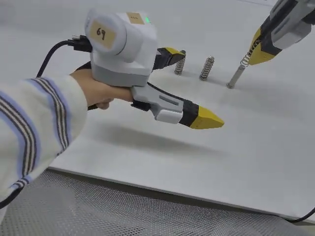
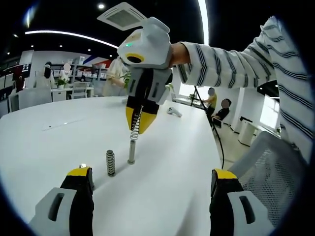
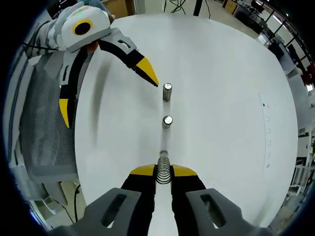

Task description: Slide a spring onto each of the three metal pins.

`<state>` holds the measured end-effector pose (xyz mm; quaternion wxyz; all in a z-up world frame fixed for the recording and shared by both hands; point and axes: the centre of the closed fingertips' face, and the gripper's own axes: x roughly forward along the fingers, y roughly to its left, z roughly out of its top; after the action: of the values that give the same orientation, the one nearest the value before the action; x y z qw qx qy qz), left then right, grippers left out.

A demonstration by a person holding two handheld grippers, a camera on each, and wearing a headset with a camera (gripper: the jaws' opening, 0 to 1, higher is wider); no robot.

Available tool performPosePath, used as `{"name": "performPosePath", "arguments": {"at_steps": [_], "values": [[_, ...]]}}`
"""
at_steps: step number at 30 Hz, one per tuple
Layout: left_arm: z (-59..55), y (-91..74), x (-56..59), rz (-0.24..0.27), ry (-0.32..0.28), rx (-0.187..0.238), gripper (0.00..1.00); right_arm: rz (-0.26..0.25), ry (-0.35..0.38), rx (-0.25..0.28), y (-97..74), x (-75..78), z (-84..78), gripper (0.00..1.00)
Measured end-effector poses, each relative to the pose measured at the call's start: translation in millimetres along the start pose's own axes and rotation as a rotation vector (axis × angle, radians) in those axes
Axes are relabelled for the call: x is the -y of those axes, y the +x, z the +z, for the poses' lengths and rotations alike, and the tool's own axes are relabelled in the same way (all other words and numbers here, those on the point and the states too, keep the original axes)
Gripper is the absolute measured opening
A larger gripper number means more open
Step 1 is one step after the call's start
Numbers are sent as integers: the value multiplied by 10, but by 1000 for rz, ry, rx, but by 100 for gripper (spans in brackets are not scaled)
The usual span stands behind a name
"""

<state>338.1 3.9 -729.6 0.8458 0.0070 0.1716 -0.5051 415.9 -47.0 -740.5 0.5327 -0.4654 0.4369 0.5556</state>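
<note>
Your right gripper (image 3: 164, 172) is clenched on a spring (image 2: 134, 129). It pinches the spring across the coils near the upper end, and the lower coils hang free below the yellow tips. In the head view this sits at the upper right of the frame. The spring's bottom end is just above the top of the bare pin (image 1: 236, 75) and roughly in line with it. Whether the lowest coil has caught the pin's tip is too fine to tell.

To the left along the same row stand the middle pin (image 1: 207, 68) and the left-hand pin (image 1: 180, 64), each already wearing a spring. Your left gripper (image 2: 152, 173) is released, with its jaws spread wide and nothing between them. It hovers over the white table (image 1: 256, 147) at the centre of the head view, one tip close to the left-hand pin.

Expect the spring to weigh next to nothing and to be lively. It is thin steel wire, so it will likely bow sideways if you push it off-axis and flatten if you squeeze hard. Its smooth coils could flick out of a loose pinch. The hold you have looks like the right one: across the coils, high up, with the lower turns free to find the pin.

The pin looks slim and stiff (it reads as upright in the left gripper view). I cannot tell whether it is fixed to the table, so a sideways knock may topple it.
</note>
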Motion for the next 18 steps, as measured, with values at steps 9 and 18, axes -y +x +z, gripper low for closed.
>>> {"name": "performPosePath", "arguments": {"at_steps": [9,18], "values": [[-78,18,-44,-2,8,-28,97,10,1,-52,73,7,-44,8],[-100,4,-55,-3,0,-36,98,19,40,-67,130,37,-67,8]]}}
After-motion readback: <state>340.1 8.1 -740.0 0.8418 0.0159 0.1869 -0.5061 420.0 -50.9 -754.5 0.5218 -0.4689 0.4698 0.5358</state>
